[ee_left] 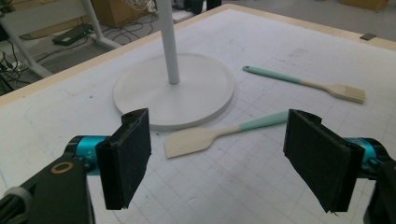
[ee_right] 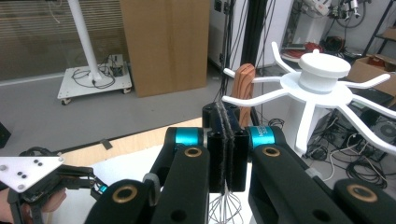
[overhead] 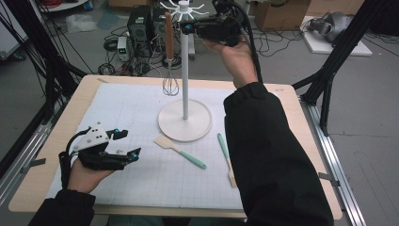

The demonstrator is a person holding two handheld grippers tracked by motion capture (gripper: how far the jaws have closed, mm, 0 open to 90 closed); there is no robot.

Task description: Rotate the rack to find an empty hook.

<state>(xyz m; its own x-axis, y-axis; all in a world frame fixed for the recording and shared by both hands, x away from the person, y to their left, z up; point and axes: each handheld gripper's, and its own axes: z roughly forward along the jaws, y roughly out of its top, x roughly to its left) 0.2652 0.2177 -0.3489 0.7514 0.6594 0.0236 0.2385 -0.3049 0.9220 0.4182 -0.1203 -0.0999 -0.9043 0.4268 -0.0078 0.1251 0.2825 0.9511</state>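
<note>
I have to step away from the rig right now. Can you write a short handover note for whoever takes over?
Left hand-held gripper: open, empty, low over the mat, facing the spatula.
Right hand-held gripper: shut, empty, raised beside the rack's hooks.
Done: whisk hangs on the rack by its wooden handle.
Left: spatula in front of the rack base and brush to its right both lie on the mat, probably to be hung next.

No readable text, labels, brands or numbers anywhere. Faint white lettering sits on the blue collar (ee_right: pixel 261 135) just right of the closed jaws in the right gripper view, too small and blurred to make out. The mat's (overhead: pixel 141 108) grid lines carry no legible figures.
</note>
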